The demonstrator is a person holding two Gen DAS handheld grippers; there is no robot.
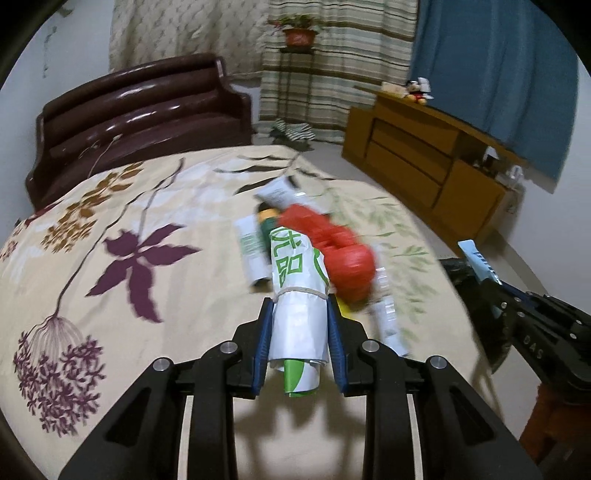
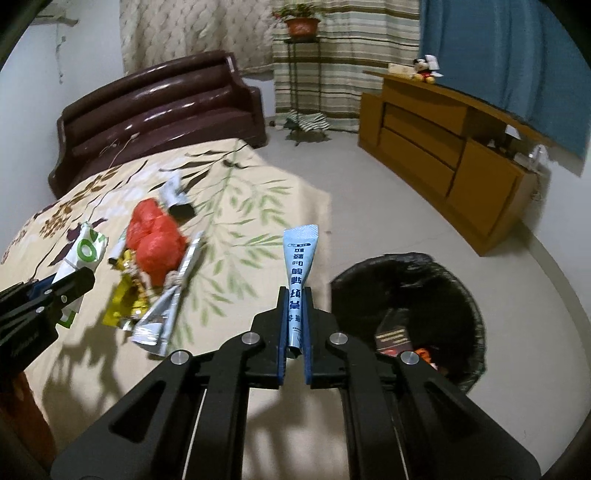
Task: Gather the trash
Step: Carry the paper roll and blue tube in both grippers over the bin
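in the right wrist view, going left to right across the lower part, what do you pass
left gripper holding a white and green wrapper → yellow wrapper → silver packet → right gripper clamping a blue sachet → black trash bin

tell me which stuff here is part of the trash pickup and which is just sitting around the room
Part of the job:
- rolled white and green bag, clamped in the left gripper
- light blue sachet, clamped in the right gripper
- red plastic bag, yellow wrapper and silver wrapper on the bed
- black-lined bin

Just lying about:
- potted plant
- wooden cabinet
- plush toy
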